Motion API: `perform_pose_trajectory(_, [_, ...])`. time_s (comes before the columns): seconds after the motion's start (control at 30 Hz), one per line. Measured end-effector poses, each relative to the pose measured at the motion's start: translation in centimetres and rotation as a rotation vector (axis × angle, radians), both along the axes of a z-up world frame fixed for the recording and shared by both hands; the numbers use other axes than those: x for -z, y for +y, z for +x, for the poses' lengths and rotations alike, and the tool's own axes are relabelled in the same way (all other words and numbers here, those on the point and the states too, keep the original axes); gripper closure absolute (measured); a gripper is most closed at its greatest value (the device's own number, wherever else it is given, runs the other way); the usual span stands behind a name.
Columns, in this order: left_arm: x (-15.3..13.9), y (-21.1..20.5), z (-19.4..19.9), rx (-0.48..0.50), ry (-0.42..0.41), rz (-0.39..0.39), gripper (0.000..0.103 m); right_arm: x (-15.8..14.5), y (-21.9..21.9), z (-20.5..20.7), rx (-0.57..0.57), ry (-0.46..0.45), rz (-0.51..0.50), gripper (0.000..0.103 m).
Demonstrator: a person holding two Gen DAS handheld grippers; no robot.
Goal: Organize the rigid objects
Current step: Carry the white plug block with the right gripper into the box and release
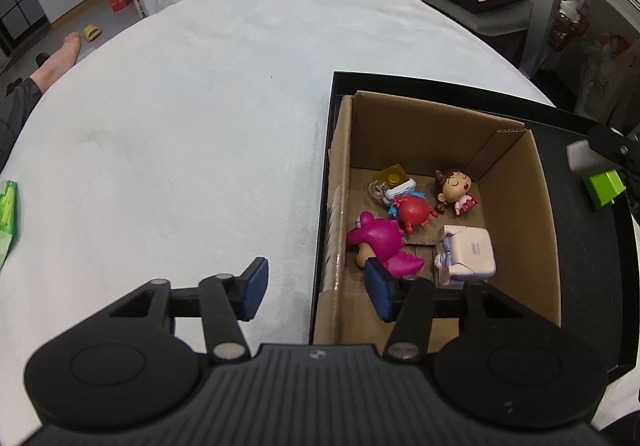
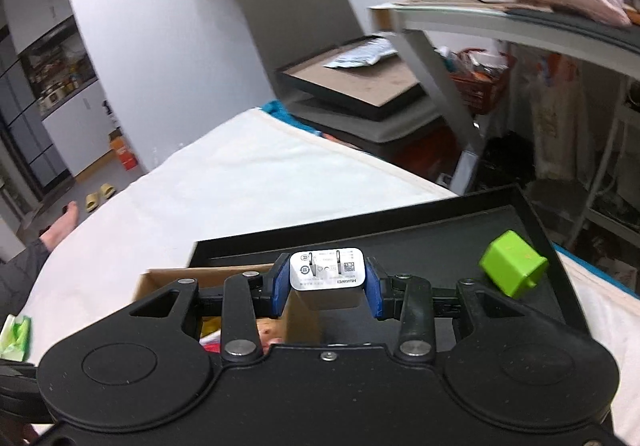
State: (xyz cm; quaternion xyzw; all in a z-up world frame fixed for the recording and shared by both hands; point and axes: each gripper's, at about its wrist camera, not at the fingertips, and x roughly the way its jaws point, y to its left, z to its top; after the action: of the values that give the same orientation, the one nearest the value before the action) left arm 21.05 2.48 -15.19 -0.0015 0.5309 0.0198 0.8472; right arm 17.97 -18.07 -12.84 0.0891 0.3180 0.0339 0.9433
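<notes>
A cardboard box (image 1: 516,214) stands inside a black tray (image 1: 584,270) on the white-covered table. In it lie a pink dinosaur figure (image 1: 378,240), a red crab toy (image 1: 412,212), a small doll (image 1: 454,186), a yellow piece (image 1: 394,178) and a white-lilac case (image 1: 468,250). My left gripper (image 1: 316,290) is open, straddling the box's near left wall with nothing between its pads. My right gripper (image 2: 327,286) is shut on a white plug charger (image 2: 327,272), held above the tray by the box's right wall. A green cube (image 2: 512,269) rests on the tray.
The white cloth (image 1: 180,126) stretches wide to the left of the tray. A green packet (image 1: 8,214) lies at its left edge. A person's foot (image 1: 60,58) rests on the floor beyond. A chair with a flat black frame (image 2: 356,86) and a glass table (image 2: 520,26) stand behind.
</notes>
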Motion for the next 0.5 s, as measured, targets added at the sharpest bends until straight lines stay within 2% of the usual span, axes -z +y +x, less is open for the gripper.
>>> perform_pose_trajectory(0.23, [0.9, 0.8, -0.3, 0.000, 0.010, -0.032, 0.057, 0.1, 3.8, 0.1, -0.073, 0.010, -0.063, 0.066])
perform_pose_trajectory(0.43, [1.7, 1.3, -0.4, 0.010, 0.021, -0.079, 0.071, 0.8, 5.4, 0.5, -0.093, 0.037, -0.096, 0.065])
perform_pose_trajectory(0.5, [1.9, 1.2, -0.4, 0.018, 0.023, -0.089, 0.079, 1.1, 5.8, 0.7, -0.096, 0.045, -0.099, 0.065])
